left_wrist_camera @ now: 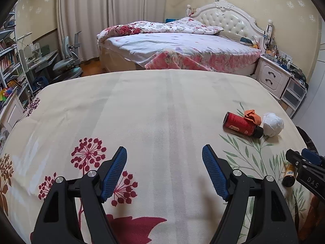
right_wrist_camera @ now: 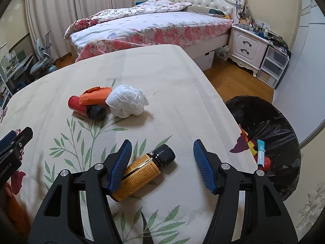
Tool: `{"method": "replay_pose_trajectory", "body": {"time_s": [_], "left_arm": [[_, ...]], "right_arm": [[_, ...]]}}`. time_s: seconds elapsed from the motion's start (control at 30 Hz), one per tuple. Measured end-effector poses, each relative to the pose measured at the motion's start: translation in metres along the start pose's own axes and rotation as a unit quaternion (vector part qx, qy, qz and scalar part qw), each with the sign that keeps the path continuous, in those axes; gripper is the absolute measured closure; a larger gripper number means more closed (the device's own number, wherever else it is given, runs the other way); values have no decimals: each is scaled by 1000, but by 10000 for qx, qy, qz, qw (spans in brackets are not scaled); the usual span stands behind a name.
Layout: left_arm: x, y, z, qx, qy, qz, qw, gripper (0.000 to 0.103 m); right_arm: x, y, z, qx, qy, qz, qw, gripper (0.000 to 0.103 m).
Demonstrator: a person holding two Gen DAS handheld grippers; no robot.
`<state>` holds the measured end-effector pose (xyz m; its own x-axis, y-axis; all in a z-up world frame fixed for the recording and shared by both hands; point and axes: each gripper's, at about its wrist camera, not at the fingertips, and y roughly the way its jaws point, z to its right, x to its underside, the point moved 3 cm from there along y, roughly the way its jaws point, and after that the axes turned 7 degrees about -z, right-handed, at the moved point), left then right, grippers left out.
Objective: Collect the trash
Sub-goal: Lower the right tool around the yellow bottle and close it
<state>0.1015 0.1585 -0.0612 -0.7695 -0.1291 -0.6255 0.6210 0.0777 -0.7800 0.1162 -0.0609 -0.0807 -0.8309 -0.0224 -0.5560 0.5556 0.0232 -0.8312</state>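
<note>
An amber bottle [right_wrist_camera: 140, 172] with an orange label and black cap lies on the cloth-covered table [right_wrist_camera: 162, 77]. My right gripper [right_wrist_camera: 162, 158] is open around it, the left finger touching its side. It also shows in the left wrist view [left_wrist_camera: 289, 174]. Farther off lie a red bottle [right_wrist_camera: 85, 106] with a black cap, a crumpled orange paper [right_wrist_camera: 97, 95] and a white paper wad [right_wrist_camera: 127, 100], also seen from the left: the red bottle [left_wrist_camera: 240, 125], the orange paper [left_wrist_camera: 252, 117], the white wad [left_wrist_camera: 273, 124]. My left gripper [left_wrist_camera: 164, 162] is open and empty over bare cloth.
A bin with a black bag [right_wrist_camera: 270, 134], holding some colourful trash, stands on the wood floor just off the table's right edge. A bed [right_wrist_camera: 154, 26] and a white nightstand [right_wrist_camera: 247, 44] stand beyond the table. A desk and chair [left_wrist_camera: 67, 61] are at the far left.
</note>
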Motion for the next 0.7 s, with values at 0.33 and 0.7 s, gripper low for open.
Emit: {"method": "replay_pose_trajectory", "body": {"time_s": [0.33, 0.7], "left_arm": [[2, -1, 0, 76, -63, 0, 10000, 29], [5, -1, -3, 169, -75, 13, 9998, 28]], "right_arm": [[13, -6, 2, -1, 63, -118, 9999, 40], [21, -20, 4, 121, 107, -58, 9999, 40]]}}
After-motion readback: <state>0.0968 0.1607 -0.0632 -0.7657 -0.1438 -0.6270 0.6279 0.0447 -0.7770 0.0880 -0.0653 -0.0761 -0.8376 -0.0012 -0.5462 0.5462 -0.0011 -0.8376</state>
